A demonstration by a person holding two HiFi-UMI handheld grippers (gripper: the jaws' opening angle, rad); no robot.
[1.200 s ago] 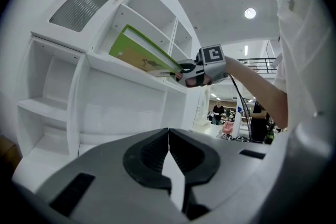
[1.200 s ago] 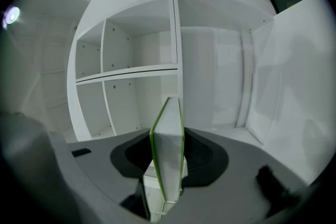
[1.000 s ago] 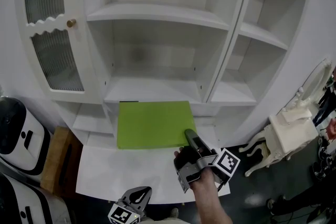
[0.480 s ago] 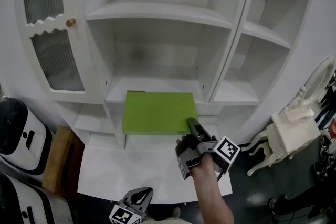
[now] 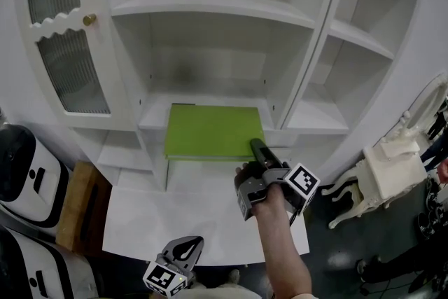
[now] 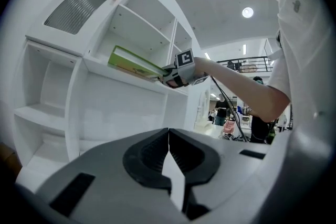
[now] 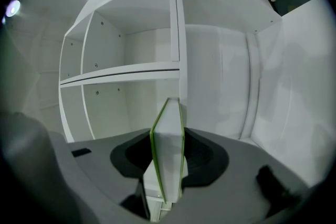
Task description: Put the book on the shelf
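A green book (image 5: 213, 131) lies flat, its far half over the lower middle shelf (image 5: 157, 117) of the white cabinet. My right gripper (image 5: 257, 148) is shut on the book's near right corner. In the right gripper view the book's page edge (image 7: 168, 149) stands between the jaws of the right gripper (image 7: 167, 160). My left gripper (image 5: 183, 248) hangs low at the bottom of the head view, away from the book. Its jaws meet at the tips with nothing between them, as the left gripper (image 6: 168, 136) shows in its own view, where the book (image 6: 134, 64) appears higher up.
The cabinet has a glass door (image 5: 63, 45) with a brass knob at the left and side shelves (image 5: 315, 119) at the right. A white ledge (image 5: 203, 220) juts out below. A white machine (image 5: 21, 178) stands at the left, an ornate white stand (image 5: 388, 175) at the right.
My right gripper has carried the book up and away from me, from above the ledge onto the lower middle shelf. The left gripper has stayed low.
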